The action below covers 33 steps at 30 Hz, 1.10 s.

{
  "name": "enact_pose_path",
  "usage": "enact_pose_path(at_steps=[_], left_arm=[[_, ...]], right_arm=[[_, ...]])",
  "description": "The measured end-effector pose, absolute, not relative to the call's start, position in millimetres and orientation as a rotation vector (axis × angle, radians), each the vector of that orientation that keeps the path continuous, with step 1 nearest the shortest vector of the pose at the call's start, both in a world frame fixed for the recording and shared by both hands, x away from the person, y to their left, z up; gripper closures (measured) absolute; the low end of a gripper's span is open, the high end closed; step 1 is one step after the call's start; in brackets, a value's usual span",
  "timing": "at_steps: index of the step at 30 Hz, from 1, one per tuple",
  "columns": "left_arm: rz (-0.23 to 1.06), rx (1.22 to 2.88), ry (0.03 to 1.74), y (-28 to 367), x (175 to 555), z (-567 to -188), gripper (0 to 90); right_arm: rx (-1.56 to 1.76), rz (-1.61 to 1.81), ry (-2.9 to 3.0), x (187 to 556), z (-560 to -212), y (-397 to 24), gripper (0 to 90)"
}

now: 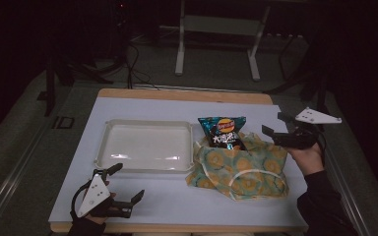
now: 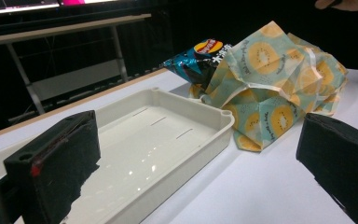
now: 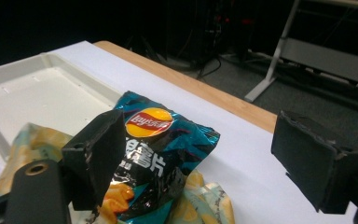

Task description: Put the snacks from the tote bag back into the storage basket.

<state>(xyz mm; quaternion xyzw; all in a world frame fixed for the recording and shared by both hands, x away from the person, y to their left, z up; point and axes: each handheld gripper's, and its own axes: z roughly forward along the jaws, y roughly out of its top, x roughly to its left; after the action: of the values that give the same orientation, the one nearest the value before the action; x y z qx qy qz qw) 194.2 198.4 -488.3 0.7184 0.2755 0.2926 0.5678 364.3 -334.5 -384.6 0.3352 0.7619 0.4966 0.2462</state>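
Note:
A dark blue chip bag [image 1: 223, 132] [image 2: 196, 60] [image 3: 161, 158] lies half inside a yellow-and-teal patterned cloth bag [image 1: 238, 167] [image 2: 279, 84] [image 3: 32, 140] at the table's middle right. Left of them sits a white plastic tray [image 1: 147, 145] [image 2: 168, 140] [image 3: 23, 88], with nothing in it. My right gripper [image 1: 275, 125] [image 3: 198, 154] hovers at the right of the cloth bag, jaws open and pointing left toward the chip bag, nothing between them. My left gripper [image 1: 127, 182] [image 2: 198, 158] rests near the front left edge, open and holding nothing, facing the tray.
A white sheet [image 1: 142, 206] covers the wooden table [image 1: 177, 93]. Beyond the far edge stands a grey metal frame [image 1: 216, 34] on a dark floor with cables.

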Motion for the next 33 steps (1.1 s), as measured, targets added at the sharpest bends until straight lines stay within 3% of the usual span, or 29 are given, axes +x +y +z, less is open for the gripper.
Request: enact_pose_path(at_steps=[19,33], left_arm=[[0.689,1.713,0.653,200,191,-492,0.0],[0.692,1.730,0.664,200,189,-494,0.0]], right_arm=[[0.892,1.296,2.269,437,-411,-297,24.4],[0.861,1.193,2.398,471,-441,-291,29.2]])
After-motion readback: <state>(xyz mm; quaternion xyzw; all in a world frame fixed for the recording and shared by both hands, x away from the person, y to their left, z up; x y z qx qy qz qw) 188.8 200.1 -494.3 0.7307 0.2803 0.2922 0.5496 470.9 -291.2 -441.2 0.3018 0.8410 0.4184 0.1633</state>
